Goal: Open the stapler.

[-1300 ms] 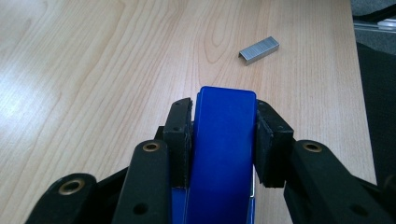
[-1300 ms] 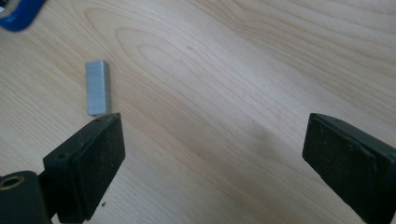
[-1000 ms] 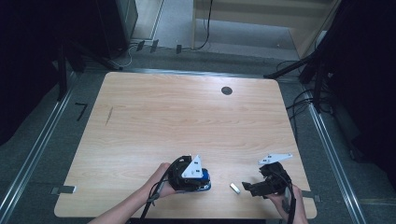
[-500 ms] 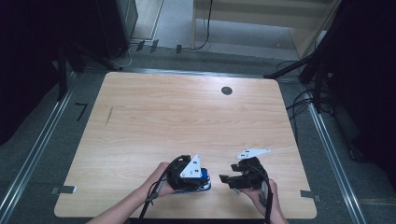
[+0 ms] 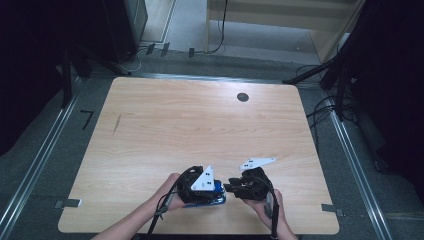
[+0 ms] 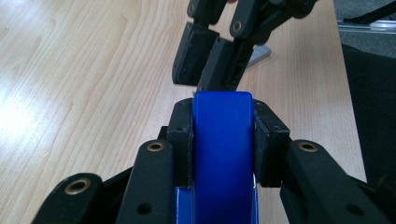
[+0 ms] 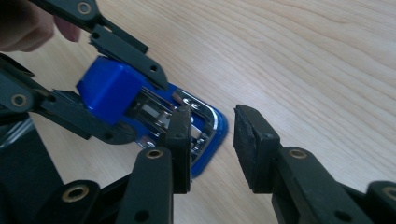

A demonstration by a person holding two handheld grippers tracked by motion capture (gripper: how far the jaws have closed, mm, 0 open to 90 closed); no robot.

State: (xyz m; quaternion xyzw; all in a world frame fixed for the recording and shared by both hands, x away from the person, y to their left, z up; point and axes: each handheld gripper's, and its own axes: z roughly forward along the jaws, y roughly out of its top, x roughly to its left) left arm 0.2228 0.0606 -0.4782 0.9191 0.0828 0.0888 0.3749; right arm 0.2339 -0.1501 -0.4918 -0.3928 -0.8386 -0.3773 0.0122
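A blue stapler (image 5: 219, 200) lies near the table's front edge, its metal magazine showing under the blue top (image 7: 109, 86). My left gripper (image 6: 223, 122) is shut on the stapler (image 6: 223, 149), a pad pressed on each side of its top. My right gripper (image 5: 230, 188) points left at the stapler's front end. Its jaws have just been closing and stand a narrow gap apart (image 7: 212, 140). Nothing is pressed between them. Its left pad (image 7: 181, 135) sits just in front of the stapler's nose. The right gripper (image 6: 210, 60) also shows in the left gripper view, close ahead.
The light wooden table (image 5: 200, 125) has a small round black hole (image 5: 242, 97) at the back right. A small grey flat piece (image 6: 259, 53) lies on the wood behind the right gripper's jaws. Dark floor and cables surround the table.
My right gripper has slid left to the stapler's front and its jaws have narrowed. The small pale piece on the table is now covered in the high view. The left gripper has stayed put.
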